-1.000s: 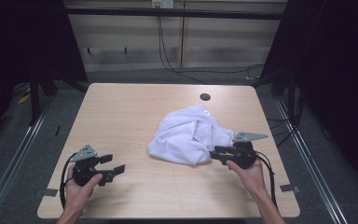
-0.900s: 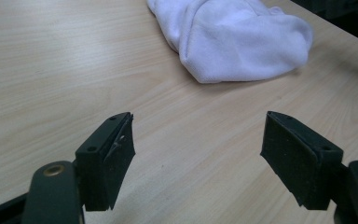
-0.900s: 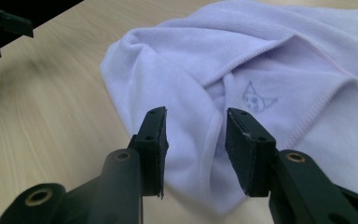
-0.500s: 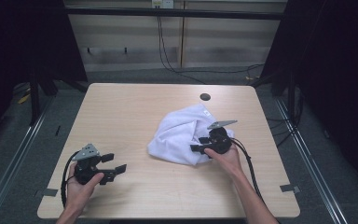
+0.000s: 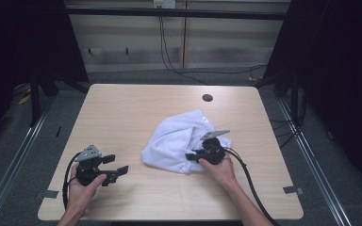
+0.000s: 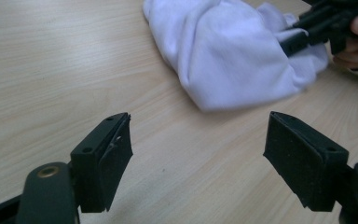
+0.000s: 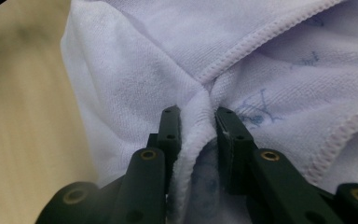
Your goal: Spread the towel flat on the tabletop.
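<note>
A crumpled white towel (image 5: pixel 176 139) lies on the wooden table (image 5: pixel 132 108), right of centre. My right gripper (image 5: pixel 192 157) is shut on a fold of the towel (image 7: pixel 130 70) at its near right edge; in the right gripper view the cloth is pinched between the two jaws, with a stitched hem running above them. My left gripper (image 5: pixel 118 165) rests at the table's front left, held by a hand, open with nothing between its jaws. In the left gripper view the towel (image 6: pixel 233 51) lies ahead, with the right gripper (image 6: pixel 286 42) at its far side.
A round cable hole (image 5: pixel 207 98) sits in the table near the back right. Black cables trail from both grippers toward the front edge. Dark floor and metal frame rails surround the table on the left and right.
My right gripper moved left from the table's right side into the towel's near edge and shut on a fold. The left gripper stayed where it was.
</note>
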`<act>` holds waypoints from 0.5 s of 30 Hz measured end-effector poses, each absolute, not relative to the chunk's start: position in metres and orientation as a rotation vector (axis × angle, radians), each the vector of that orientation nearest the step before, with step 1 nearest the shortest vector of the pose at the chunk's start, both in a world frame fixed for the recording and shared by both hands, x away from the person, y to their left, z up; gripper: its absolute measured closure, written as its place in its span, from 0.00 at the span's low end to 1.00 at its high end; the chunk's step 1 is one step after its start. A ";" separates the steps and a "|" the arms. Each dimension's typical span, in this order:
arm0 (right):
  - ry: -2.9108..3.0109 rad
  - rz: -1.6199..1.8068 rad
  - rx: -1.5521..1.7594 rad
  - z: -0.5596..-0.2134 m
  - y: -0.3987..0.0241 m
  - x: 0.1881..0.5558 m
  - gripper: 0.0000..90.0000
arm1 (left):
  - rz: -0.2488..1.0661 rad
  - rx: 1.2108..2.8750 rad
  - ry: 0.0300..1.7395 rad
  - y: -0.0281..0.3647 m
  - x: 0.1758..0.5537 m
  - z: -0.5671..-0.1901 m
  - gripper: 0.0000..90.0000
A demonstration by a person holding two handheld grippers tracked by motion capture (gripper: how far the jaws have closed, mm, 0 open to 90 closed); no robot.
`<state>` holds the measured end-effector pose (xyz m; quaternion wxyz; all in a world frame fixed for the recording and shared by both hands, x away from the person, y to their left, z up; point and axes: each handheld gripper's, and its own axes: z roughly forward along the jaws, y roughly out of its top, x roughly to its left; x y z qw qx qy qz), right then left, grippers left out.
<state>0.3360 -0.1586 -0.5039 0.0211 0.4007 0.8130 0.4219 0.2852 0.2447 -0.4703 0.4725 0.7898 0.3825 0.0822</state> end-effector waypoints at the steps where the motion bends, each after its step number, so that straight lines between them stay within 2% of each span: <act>1: 2.520 1.308 1.242 -0.504 -0.159 0.336 0.82 | 0.201 1.929 0.938 0.245 0.285 -0.470 0.25; 4: 2.579 1.347 1.149 -0.505 -0.134 0.313 0.81 | 0.216 1.937 0.947 0.243 0.284 -0.470 0.28; 9: 2.653 1.341 1.068 -0.501 -0.117 0.294 0.76 | 0.227 1.933 0.929 0.238 0.276 -0.467 0.35; 11: 2.672 1.357 1.047 -0.502 -0.116 0.290 0.75 | 0.240 1.937 0.923 0.237 0.275 -0.467 0.44; 13: 2.734 1.357 0.987 -0.499 -0.113 0.280 0.66 | 0.218 1.944 0.906 0.230 0.275 -0.465 0.53; 14: 2.734 1.357 0.987 -0.499 -0.113 0.280 0.66 | 0.218 1.944 0.906 0.230 0.275 -0.465 0.55; 15: 2.690 1.337 0.985 -0.488 -0.118 0.278 0.55 | 0.214 1.949 0.873 0.223 0.276 -0.461 0.60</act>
